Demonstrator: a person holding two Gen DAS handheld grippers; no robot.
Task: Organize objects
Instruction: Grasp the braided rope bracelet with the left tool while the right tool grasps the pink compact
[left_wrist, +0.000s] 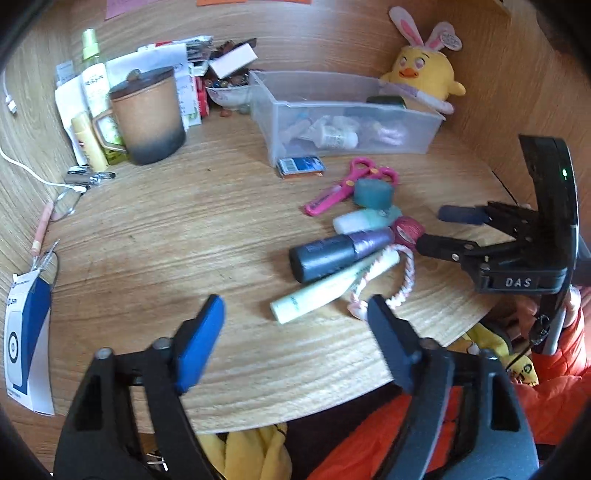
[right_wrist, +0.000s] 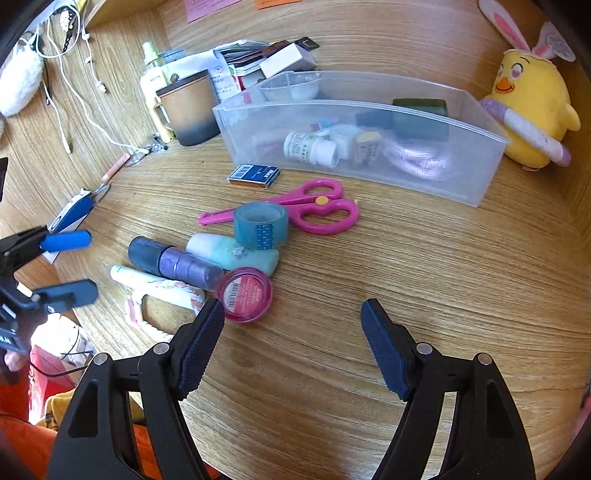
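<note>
A loose pile lies on the wooden desk: pink scissors, a teal tape roll, a mint bottle, a dark blue and purple tube, a pale green tube, a round pink jar and a pink-white braided cord. A small blue box lies before the clear plastic bin, which holds bottles and a pink cord. My left gripper is open and empty, just left of the pile. My right gripper is open and empty, near the pink jar; it also shows in the left wrist view.
A brown lidded mug, spray bottles, papers and a white box crowd the back left. A yellow chick plush sits at the back right. White cables, glasses and a blue-white carton lie at the left. The desk edge is close in front.
</note>
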